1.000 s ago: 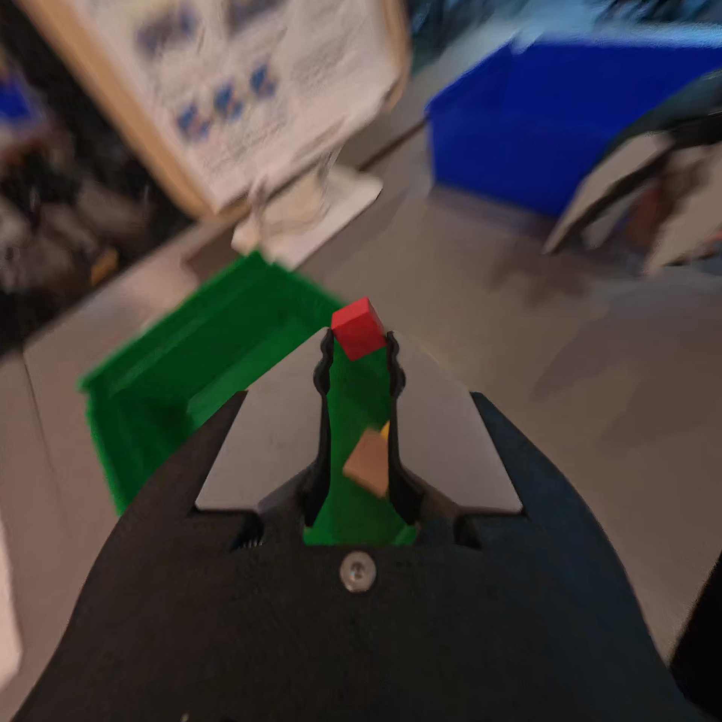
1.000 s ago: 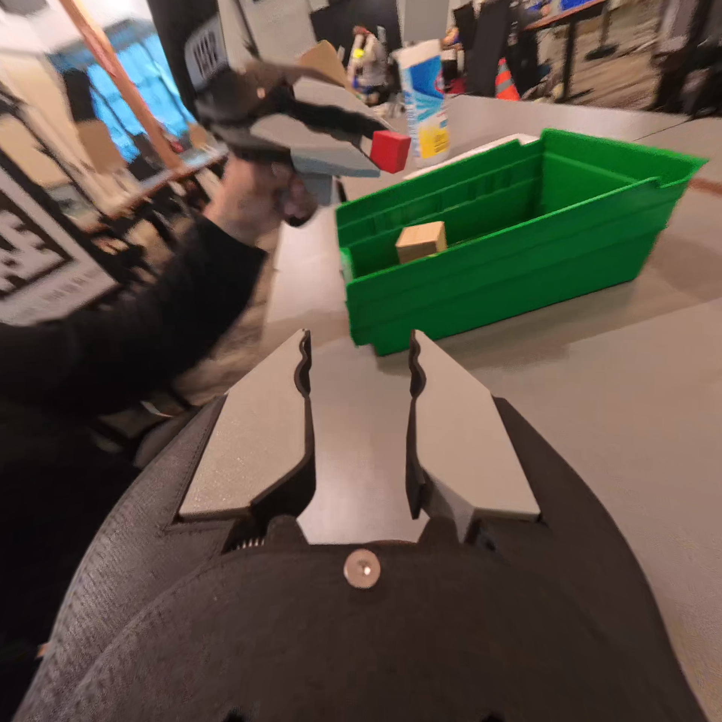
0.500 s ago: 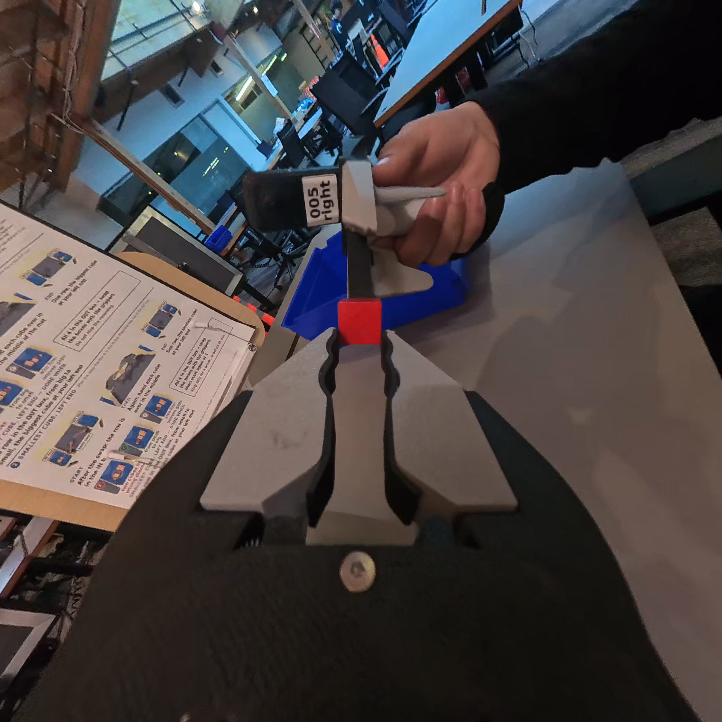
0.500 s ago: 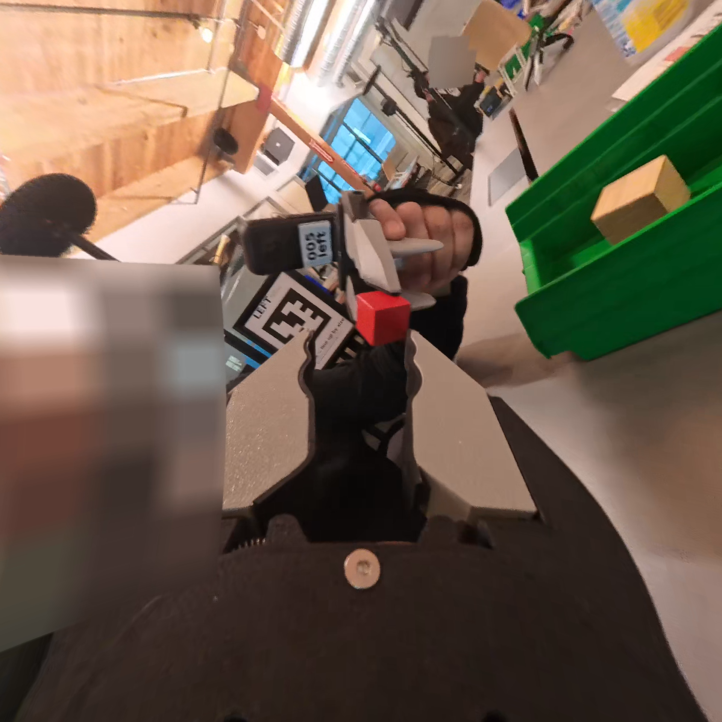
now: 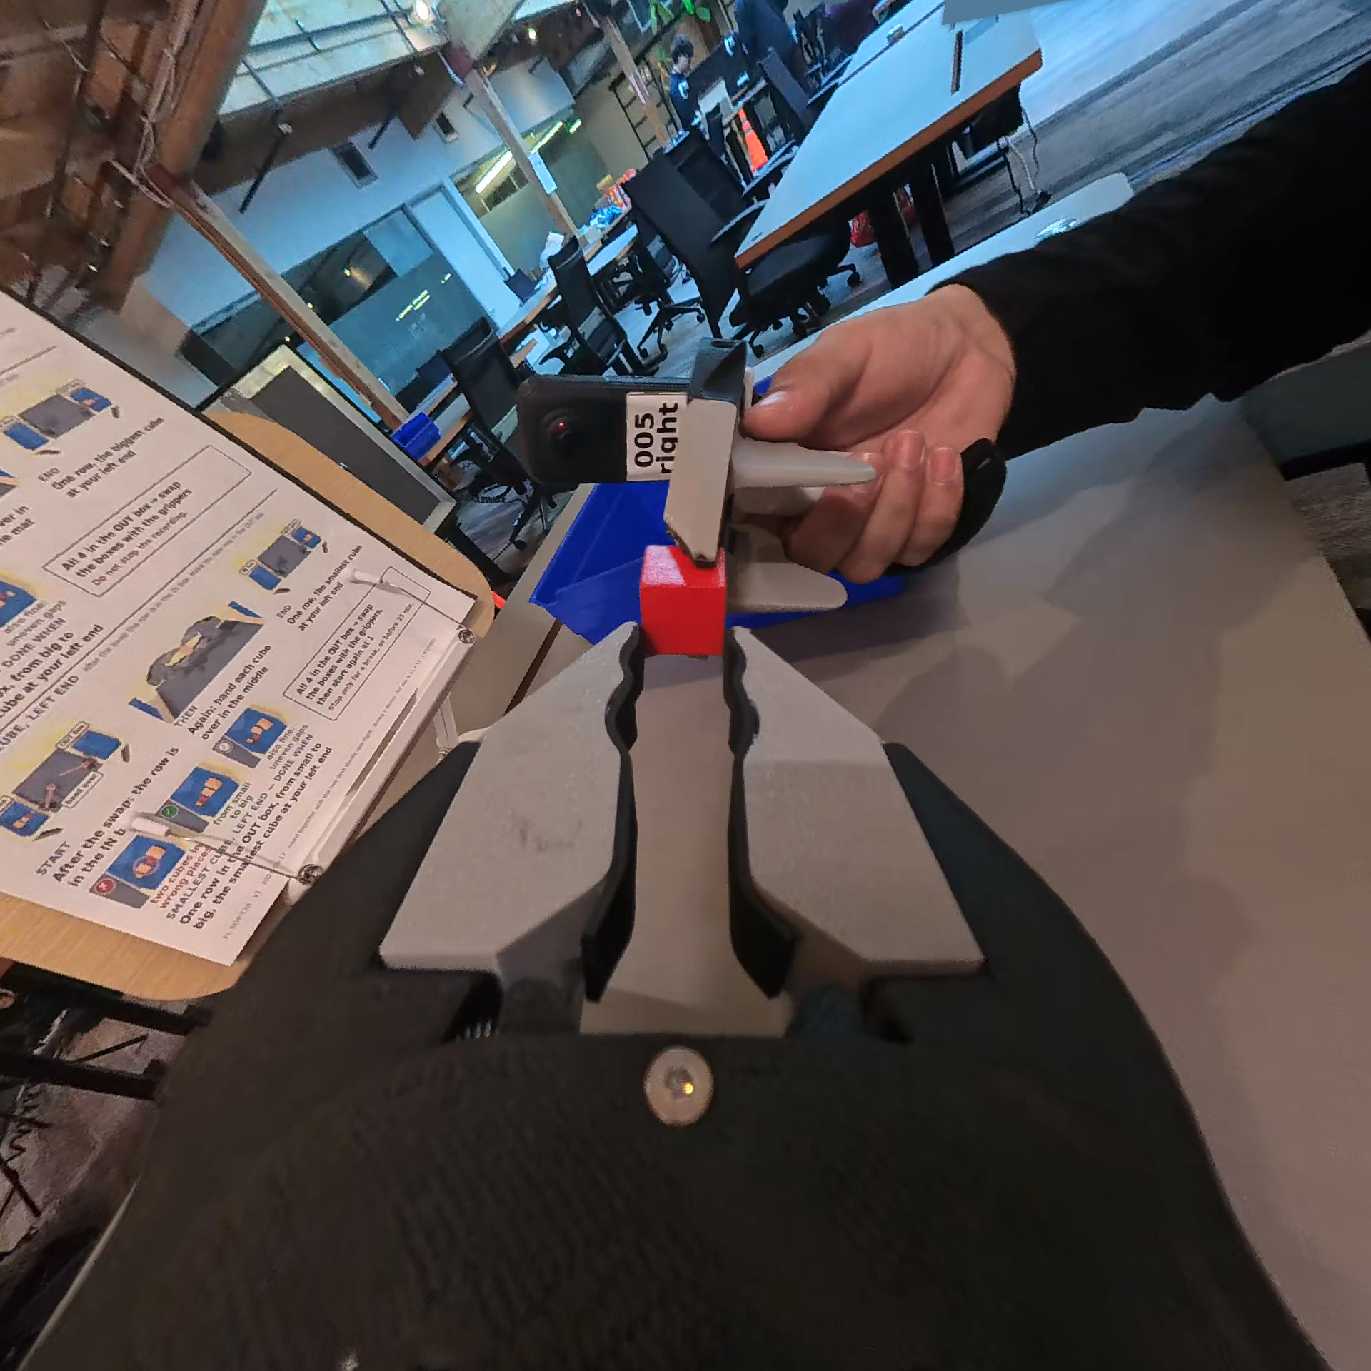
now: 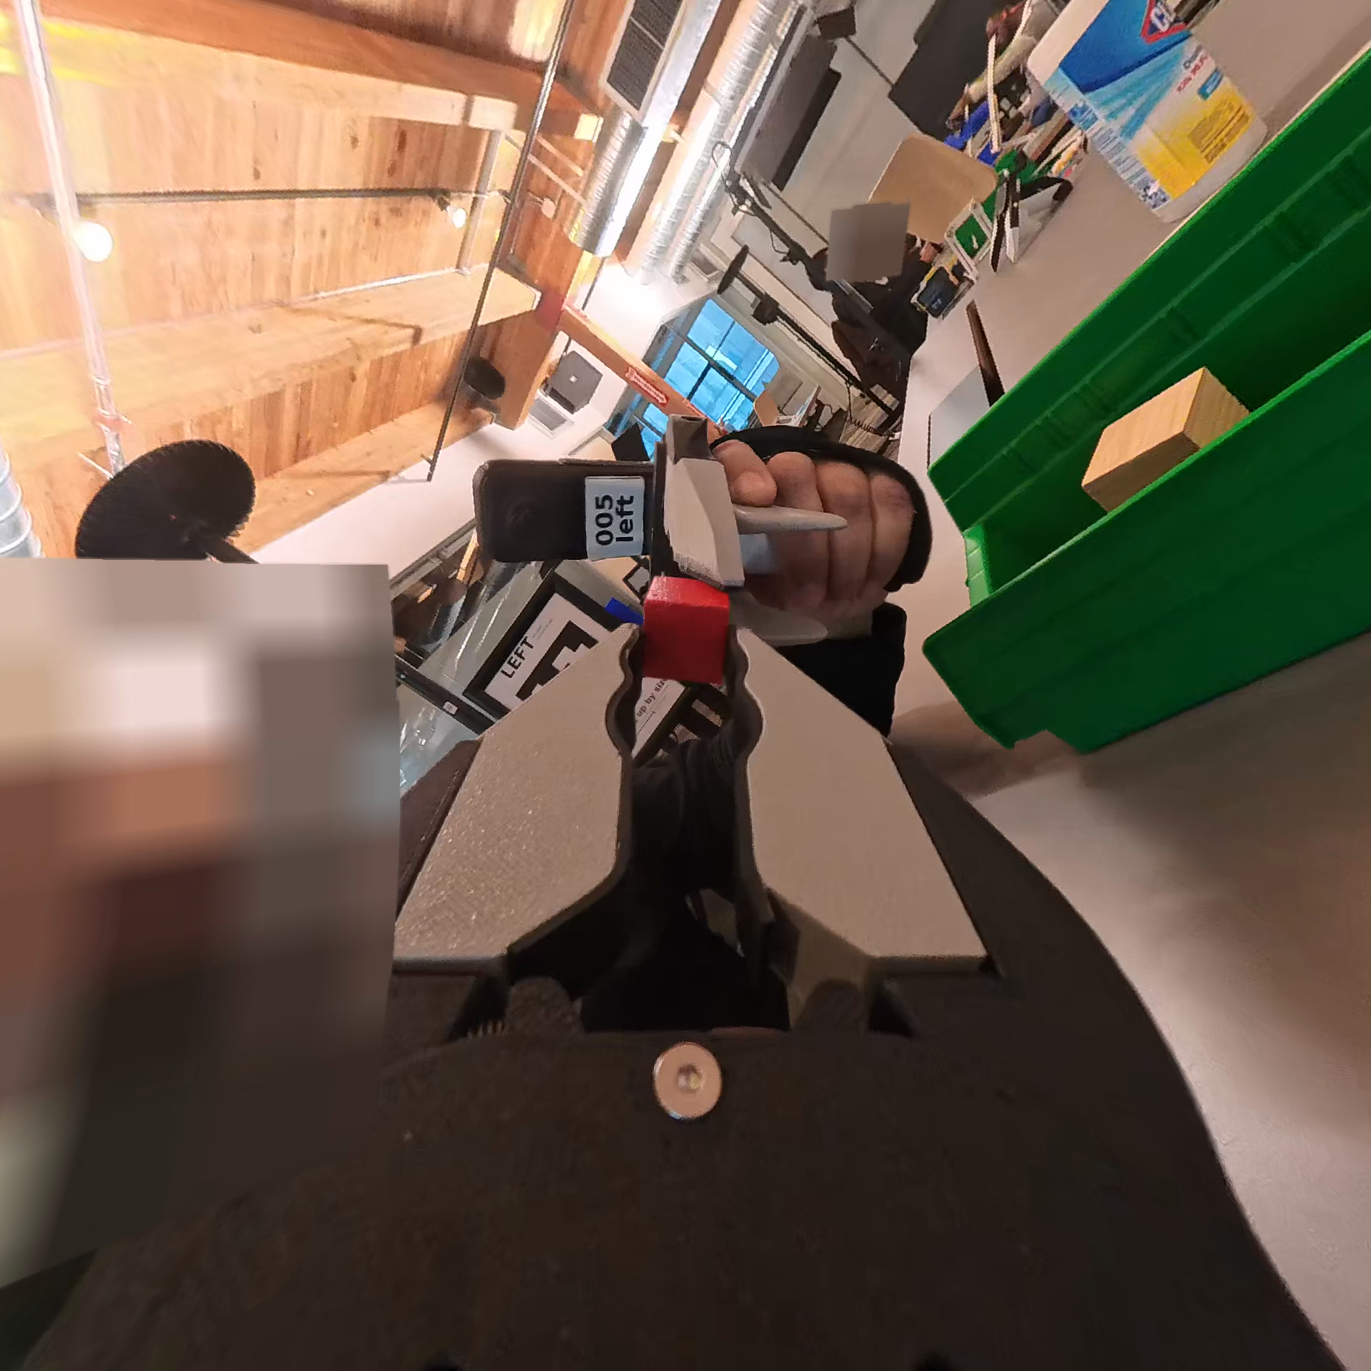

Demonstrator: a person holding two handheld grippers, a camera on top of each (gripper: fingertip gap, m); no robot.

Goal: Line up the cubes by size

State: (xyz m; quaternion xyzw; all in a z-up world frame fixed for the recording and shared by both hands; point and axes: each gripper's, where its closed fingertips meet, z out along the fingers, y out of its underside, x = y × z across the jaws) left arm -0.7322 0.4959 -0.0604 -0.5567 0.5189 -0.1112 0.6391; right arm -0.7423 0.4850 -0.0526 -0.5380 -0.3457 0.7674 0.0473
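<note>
Red cube (image 5: 681, 610): held in mid-air above the grey table (image 5: 1076, 742), pinched from two directions at once — a second ago it was carried by the left gripper alone above the green bin.
Left gripper (image 5: 681, 653): clamped on the red cube at the fingertips, as it was half a second ago.
Right gripper (image 6: 682, 660): now closed on the same cube, crosswise to the left; half a second ago its fingers stood apart around it.
Meaning: a hand-over is judged to be at its midpoint — release by the left gripper would be the next step.
Wooden cube (image 6: 1157, 438): left lying in the green bin (image 6: 1157, 593).
Blue bin (image 5: 593, 579): seen behind the meeting point.
</note>
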